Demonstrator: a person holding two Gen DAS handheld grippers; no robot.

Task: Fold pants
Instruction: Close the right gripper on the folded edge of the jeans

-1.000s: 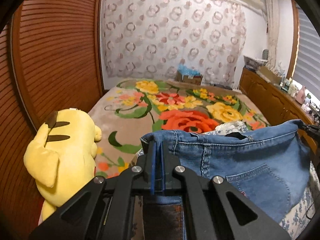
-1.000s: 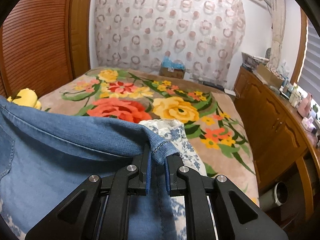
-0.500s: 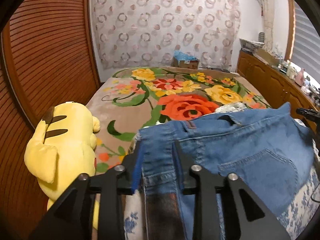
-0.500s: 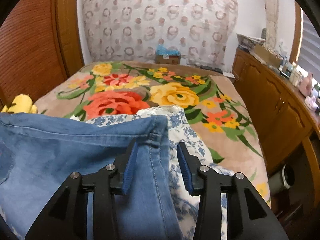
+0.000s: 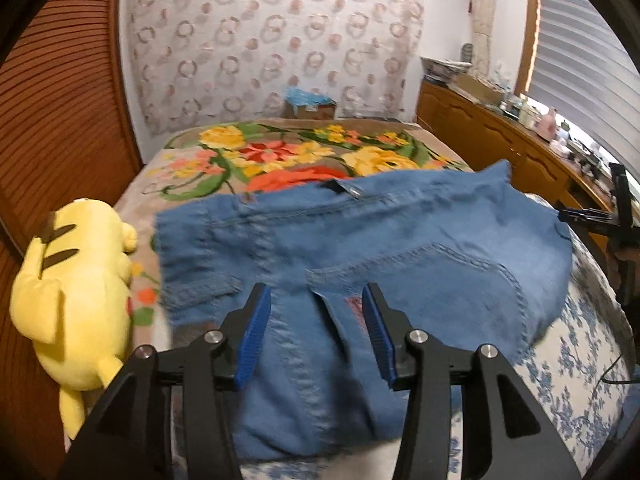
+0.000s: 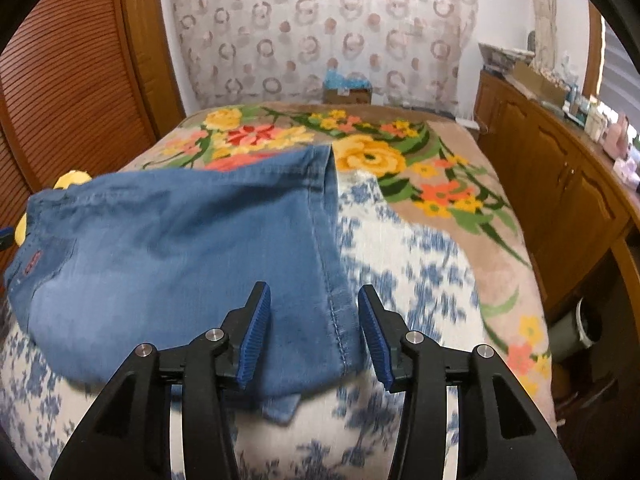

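Blue denim pants [image 5: 400,248] lie folded and flat on the bed, back pocket up, and are blurred in both views. My left gripper [image 5: 316,300] hovers over their left end with its jaws opening. Denim lies below the gap and the blue pads [image 5: 256,332] do not press on it. My right gripper [image 6: 312,300] is over the right end of the pants [image 6: 180,248], jaws opening, with the side seam under the gap and untouched. The right gripper's black frame [image 5: 616,216] shows at the right edge of the left wrist view.
The pants rest on a white cloth with blue flowers [image 6: 420,272] over a flowered blanket [image 5: 280,152]. A yellow plush toy [image 5: 76,280] lies at the bed's left edge by a slatted wooden wall [image 5: 60,120]. A wooden cabinet [image 6: 560,184] runs along the right.
Both grippers were shut on the raised waistband ends a second ago. They have let go and drawn back, and the pants have dropped flat onto the bed.
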